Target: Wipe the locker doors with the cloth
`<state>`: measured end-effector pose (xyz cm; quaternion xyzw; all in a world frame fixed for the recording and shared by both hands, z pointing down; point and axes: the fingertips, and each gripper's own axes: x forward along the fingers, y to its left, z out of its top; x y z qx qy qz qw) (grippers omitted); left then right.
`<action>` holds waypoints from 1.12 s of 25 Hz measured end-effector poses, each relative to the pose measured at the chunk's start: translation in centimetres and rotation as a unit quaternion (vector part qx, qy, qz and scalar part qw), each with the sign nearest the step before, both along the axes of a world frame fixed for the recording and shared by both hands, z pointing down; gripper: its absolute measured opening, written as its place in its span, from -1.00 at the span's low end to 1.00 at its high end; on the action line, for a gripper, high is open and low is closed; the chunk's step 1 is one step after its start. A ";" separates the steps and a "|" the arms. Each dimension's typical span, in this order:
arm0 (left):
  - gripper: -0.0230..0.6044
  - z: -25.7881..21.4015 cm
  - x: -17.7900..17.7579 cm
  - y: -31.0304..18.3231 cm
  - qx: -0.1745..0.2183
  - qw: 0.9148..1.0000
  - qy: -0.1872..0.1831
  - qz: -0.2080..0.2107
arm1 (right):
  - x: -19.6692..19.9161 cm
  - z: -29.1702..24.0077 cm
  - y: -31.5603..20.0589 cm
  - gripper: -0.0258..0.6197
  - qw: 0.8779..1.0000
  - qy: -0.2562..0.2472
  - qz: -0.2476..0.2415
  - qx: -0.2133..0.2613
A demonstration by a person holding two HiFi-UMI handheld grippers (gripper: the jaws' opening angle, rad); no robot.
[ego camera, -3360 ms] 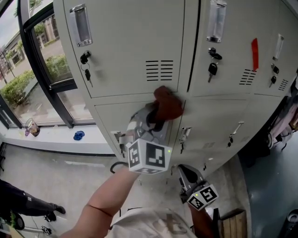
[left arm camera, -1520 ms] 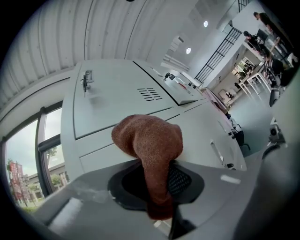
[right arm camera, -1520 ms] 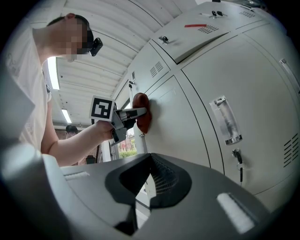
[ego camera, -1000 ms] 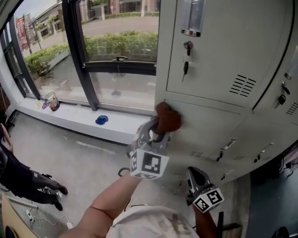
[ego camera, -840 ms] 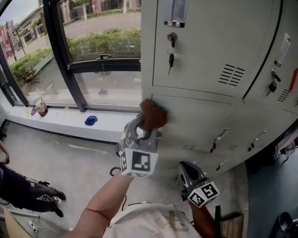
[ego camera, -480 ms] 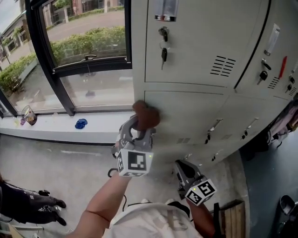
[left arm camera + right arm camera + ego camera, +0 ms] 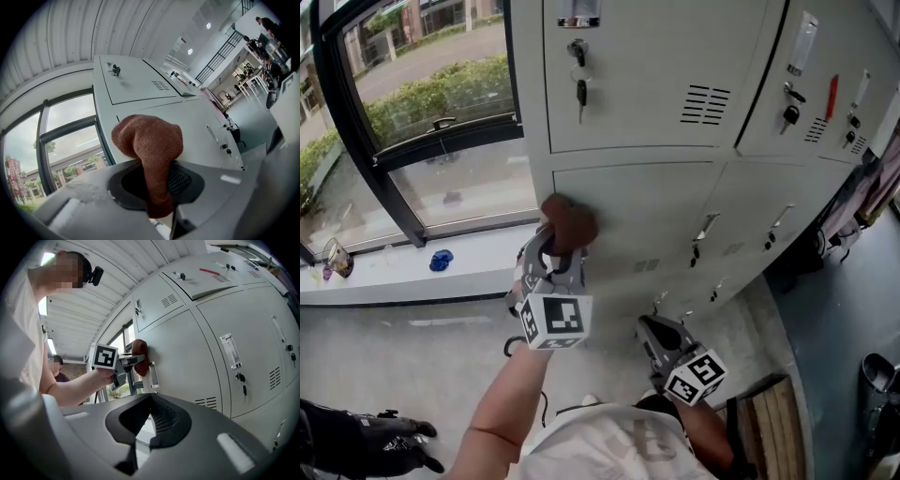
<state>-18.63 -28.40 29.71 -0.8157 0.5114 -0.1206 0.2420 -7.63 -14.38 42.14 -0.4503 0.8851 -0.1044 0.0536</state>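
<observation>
Where the bank of grey metal lockers (image 7: 656, 94) meets the glazed wall, a dark-framed window (image 7: 422, 122) looks out on a hedge and a road. A pale sill runs below the glass and carries a small blue object (image 7: 441, 260). The floor (image 7: 412, 347) is grey and speckled. Keys (image 7: 579, 89) hang from the upper door locks, and a red tag (image 7: 832, 94) is fixed to a door further right.

The left gripper (image 7: 558, 246) has its jaws closed on the brown cloth (image 7: 569, 222). The bunched end of the cloth is pressed against the upper left corner of a lower locker door (image 7: 647, 225). The right gripper (image 7: 654, 330) is held low, well apart from the doors.

The left gripper view shows the cloth (image 7: 149, 145) passing between the jaws, with its free end bulging ahead of them. It also shows a distant open area with tables and people (image 7: 262, 33), which the head view does not include.

The right gripper view shows its own jaws brought together with nothing between them. It also shows the cloth (image 7: 139, 356) just beside a recessed door handle (image 7: 153, 374) and a second person (image 7: 57, 366) near the window. Only the head view shows a dark-clad leg and shoe (image 7: 356, 441) at lower left.
</observation>
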 end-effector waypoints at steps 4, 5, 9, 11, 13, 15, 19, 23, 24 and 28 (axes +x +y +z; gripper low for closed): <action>-0.64 0.7 1.4 0.0 -0.016 1.000 -0.009 0.003 | 0.7 0.1 0.0 -0.89 1.000 -0.009 -0.003 -0.001; -0.64 0.7 1.5 -0.1 -0.018 1.000 -0.007 0.002 | 1.0 0.2 -0.1 -0.89 1.000 -0.013 -0.004 -0.001; -0.64 0.8 2.8 -0.2 -0.029 1.000 -0.007 0.003 | 2.5 0.5 -0.5 -0.89 1.000 -0.024 -0.011 -0.005; -0.64 1.0 4.1 -0.3 -0.035 0.999 -0.011 0.008 | 3.6 0.4 -0.8 -0.89 1.000 -0.016 -0.012 -0.002; -0.64 1.2 5.5 -0.4 -0.040 0.999 -0.016 0.012 | 4.8 0.1 -1.1 -0.89 1.000 -0.010 -0.015 0.002; -0.64 1.4 6.9 -0.5 -0.041 0.999 -0.018 0.014 | 6.1 -0.1 -1.3 -0.89 1.000 -0.013 -0.014 0.003; -0.64 1.4 9.7 -0.6 -0.050 0.998 -0.024 0.026 | 8.5 -0.3 -1.8 -0.89 1.000 -0.016 -0.009 0.001; -0.64 1.4 12.4 -0.7 -0.051 0.997 -0.034 0.036 | 10.4 -0.2 -2.3 -0.89 1.000 -0.021 -0.010 0.000; -0.64 1.4 13.1 -0.7 -0.052 0.997 -0.036 0.038 | 10.8 -0.2 -2.4 -0.89 1.000 -0.023 -0.010 0.000; -0.65 1.4 15.3 -0.8 -0.059 0.996 -0.040 0.044 | 12.3 -0.1 -2.6 -0.89 0.999 -0.034 -0.011 0.000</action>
